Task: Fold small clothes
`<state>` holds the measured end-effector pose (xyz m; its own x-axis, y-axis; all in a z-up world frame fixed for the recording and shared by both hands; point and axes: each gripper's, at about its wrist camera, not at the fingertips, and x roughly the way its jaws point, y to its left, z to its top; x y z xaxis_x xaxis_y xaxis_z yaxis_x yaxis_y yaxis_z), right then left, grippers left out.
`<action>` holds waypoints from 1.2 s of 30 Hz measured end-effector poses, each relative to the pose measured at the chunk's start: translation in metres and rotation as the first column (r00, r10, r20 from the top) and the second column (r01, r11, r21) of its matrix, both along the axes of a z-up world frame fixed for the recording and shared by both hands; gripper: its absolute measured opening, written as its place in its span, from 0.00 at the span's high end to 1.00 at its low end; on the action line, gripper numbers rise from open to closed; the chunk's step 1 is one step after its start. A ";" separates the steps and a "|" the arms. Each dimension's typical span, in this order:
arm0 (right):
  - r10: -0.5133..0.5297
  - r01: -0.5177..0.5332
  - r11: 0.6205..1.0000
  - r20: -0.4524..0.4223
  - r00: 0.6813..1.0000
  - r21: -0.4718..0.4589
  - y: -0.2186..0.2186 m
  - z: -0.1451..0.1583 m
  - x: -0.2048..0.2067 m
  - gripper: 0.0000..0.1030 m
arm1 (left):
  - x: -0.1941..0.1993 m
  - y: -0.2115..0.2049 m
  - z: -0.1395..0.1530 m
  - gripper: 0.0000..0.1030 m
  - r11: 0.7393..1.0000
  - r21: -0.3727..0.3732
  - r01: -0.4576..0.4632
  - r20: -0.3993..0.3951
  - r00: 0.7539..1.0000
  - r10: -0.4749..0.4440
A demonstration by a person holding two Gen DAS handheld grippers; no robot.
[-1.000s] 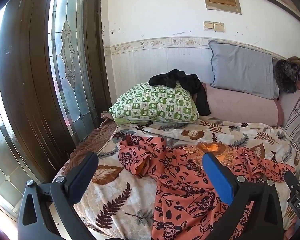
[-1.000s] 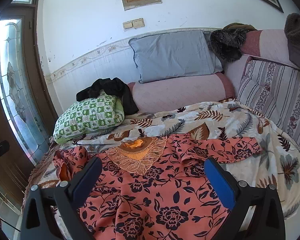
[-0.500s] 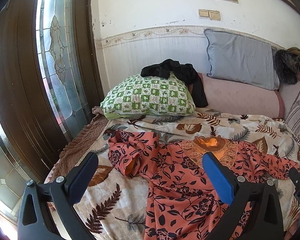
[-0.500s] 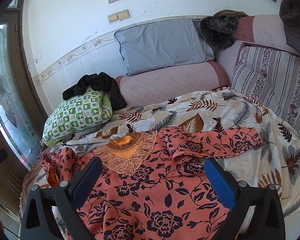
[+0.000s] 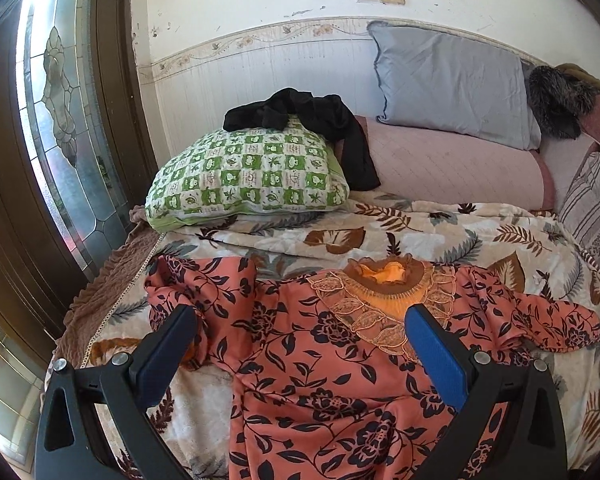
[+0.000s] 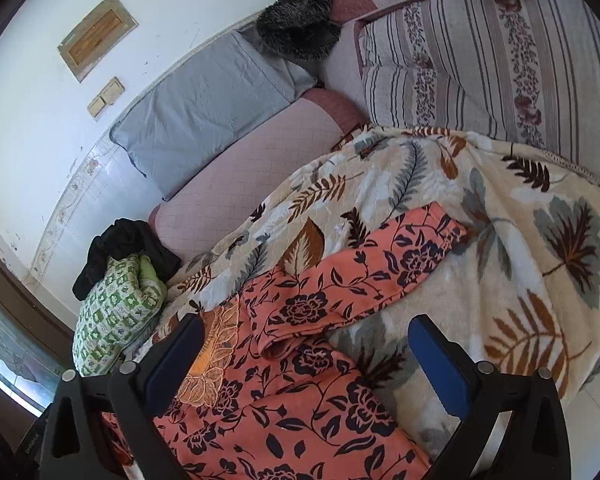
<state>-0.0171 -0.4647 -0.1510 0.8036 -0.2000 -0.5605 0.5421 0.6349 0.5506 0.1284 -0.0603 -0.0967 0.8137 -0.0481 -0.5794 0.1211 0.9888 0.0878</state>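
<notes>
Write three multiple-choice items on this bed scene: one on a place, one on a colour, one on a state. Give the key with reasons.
1. Where does the black garment lie?
A. On the green checked pillow
B. On the floral dress
C. On the striped cushion

2. What colour is the dress with the dark flowers?
A. Blue
B. Salmon orange
C. White

3. How do the left tongs and right tongs stand?
A. Both shut on the dress
B. One open, one shut
C. Both open, holding nothing

Key: 1 A, the black cloth drapes over the pillow's top. 2 B, the fabric is salmon orange under a dark floral print. 3 C, each wrist view shows its fingers wide apart with nothing between them.
</notes>
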 end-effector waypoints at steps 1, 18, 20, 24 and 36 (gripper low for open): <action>0.009 -0.010 0.999 -0.016 1.000 -0.032 0.004 0.004 0.002 0.00 | -0.001 0.002 0.001 0.00 1.000 0.001 -0.004 0.003 1.000 0.004; 0.267 -0.271 0.950 -0.044 0.963 -0.158 0.110 0.038 0.018 0.00 | -0.045 0.101 0.050 0.00 0.979 -0.052 -0.195 0.117 0.973 0.200; 0.277 -0.279 0.946 -0.039 0.960 -0.165 0.115 0.042 0.016 0.00 | -0.049 0.106 0.052 0.00 0.978 -0.052 -0.201 0.123 0.971 0.206; 0.294 -0.296 0.939 -0.038 0.955 -0.178 0.126 0.046 0.015 0.00 | -0.051 0.114 0.052 0.00 0.976 -0.061 -0.210 0.121 0.969 0.216; 0.292 -0.296 0.940 -0.051 0.955 -0.167 0.123 0.040 0.019 0.00 | -0.044 0.112 0.046 0.00 0.975 -0.048 -0.216 0.116 0.969 0.220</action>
<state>0.0017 -0.3412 -0.1105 0.8274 -0.0517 -0.5592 0.3291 0.8515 0.4083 0.0845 0.0515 -0.0507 0.8699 0.1197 -0.4785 -0.1069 0.9928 0.0538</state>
